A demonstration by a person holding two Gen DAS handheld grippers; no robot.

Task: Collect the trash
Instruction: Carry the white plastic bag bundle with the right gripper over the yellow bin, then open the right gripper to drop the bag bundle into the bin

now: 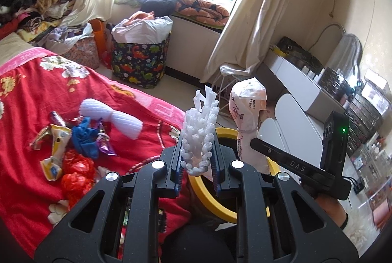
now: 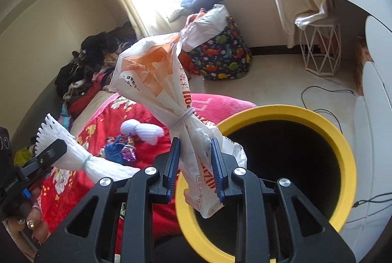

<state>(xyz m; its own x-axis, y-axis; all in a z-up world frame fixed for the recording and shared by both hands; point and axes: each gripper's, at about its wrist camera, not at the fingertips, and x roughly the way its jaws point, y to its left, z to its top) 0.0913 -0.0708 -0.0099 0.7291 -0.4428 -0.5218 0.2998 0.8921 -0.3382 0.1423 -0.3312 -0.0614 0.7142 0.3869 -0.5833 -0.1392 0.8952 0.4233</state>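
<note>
Black jaws of the left gripper (image 1: 197, 160) fill the bottom of the left wrist view, squeezed tight on a white foam net sleeve (image 1: 199, 138) that stands straight up in the middle of the frame. In the right wrist view, the right gripper (image 2: 195, 165) is clamped on a white and orange plastic bag (image 2: 156, 77) tied with a rubber band, right at the left edge of the bin's opening.

Both pieces are close to the yellow-rimmed bin (image 2: 343, 155), which sits at the lower right of the right wrist view, just beside the bed. Neither one has been let go yet. The inside of the bin is too dark to tell what is in it.

I think the job is only partly done. More trash waits on the red flowered blanket (image 1: 29, 96) at the left of the left wrist view. I count one more white foam net sleeve (image 1: 110, 116), one blue crumpled piece (image 1: 84, 138), two red crinkly pieces (image 1: 77, 172), one yellow and white wrapper (image 1: 57, 143) and a purple foil wrapper (image 1: 105, 145). A few small wrappers are too bunched up to count.

So: two grippers, two things held, one bin.
</note>
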